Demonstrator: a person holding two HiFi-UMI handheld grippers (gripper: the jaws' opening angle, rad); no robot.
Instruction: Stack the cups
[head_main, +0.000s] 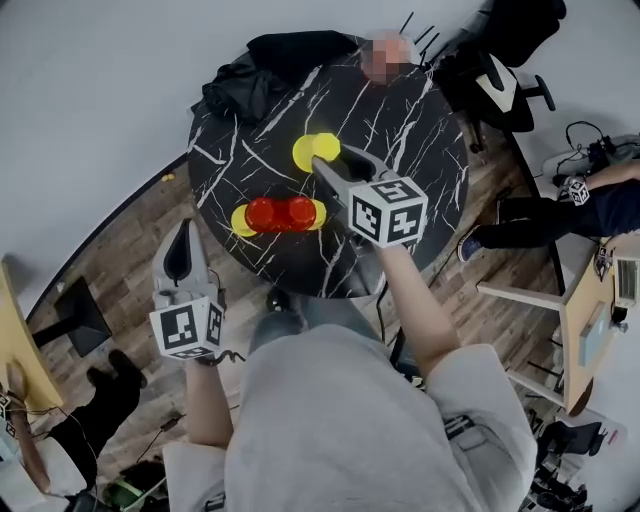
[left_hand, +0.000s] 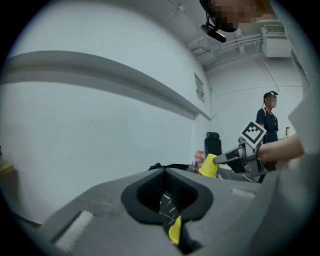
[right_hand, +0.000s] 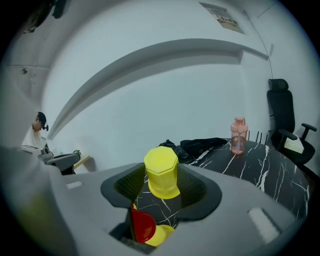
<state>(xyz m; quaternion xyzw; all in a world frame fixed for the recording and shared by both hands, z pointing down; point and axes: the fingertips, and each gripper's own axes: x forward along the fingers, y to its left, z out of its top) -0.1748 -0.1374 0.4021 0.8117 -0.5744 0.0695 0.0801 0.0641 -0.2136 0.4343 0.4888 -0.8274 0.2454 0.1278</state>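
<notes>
Yellow cup held above the desk, four more cups waiting below.

The right hand-held gripper (head_main: 325, 160) grips a yellow cup (right_hand: 161, 171) upside down between its jaws, above the round black marble desk (head_main: 400, 130) and clear of its top. Nearer the person, a row of cups sits on the desk: two red cups (head_main: 262, 213) side by side in the middle, with one yellow cup (head_main: 240, 222) at the left end and another (head_main: 319, 213) at the right. The left hand-held gripper (head_main: 182, 238) hangs off the desk's left edge, jaws closed and empty. A dark jacket (head_main: 270, 60) and a pink bottle (right_hand: 239, 134) lie at the far side.
</notes>
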